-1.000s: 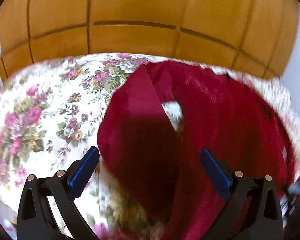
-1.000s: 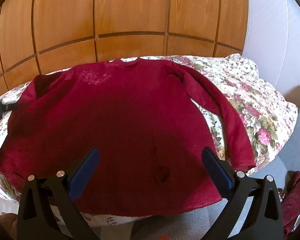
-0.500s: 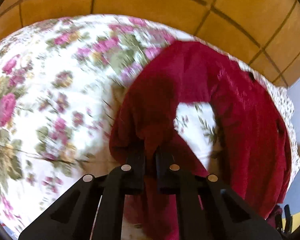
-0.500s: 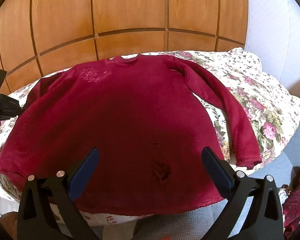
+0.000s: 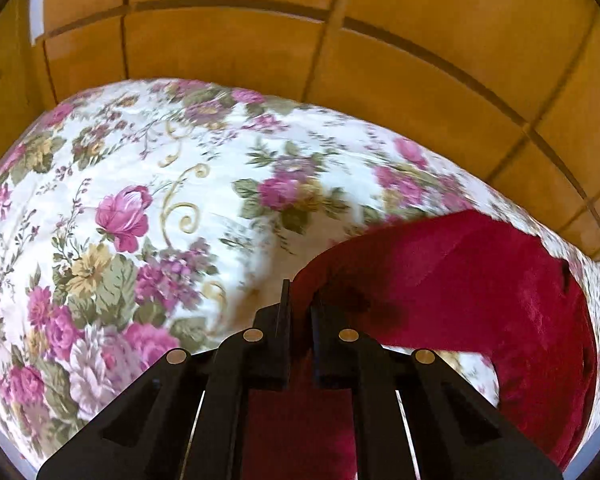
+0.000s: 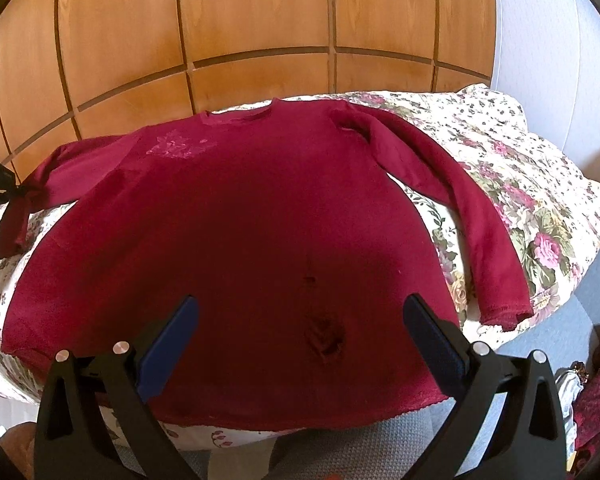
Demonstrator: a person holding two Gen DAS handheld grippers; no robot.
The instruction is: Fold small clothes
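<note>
Here the right tongs [image 6: 300,344] stand spread wide above the hem of a soft crimson long-sleeved sweater [image 6: 236,240]. It lies flat on a floral quilt [image 6: 540,208], neckline pointing toward the wooden panels [image 6: 260,20]. Farther left, the left tongs [image 5: 300,304] pinch its sleeve [image 5: 440,272].

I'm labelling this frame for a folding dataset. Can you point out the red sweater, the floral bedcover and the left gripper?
red sweater [image 6: 260,220]: right wrist view, middle of its front.
floral bedcover [image 5: 140,200]: left wrist view, bare patch by a pink rose.
left gripper [image 5: 300,300]: left wrist view, between the fingertips pinching the sleeve.
</note>
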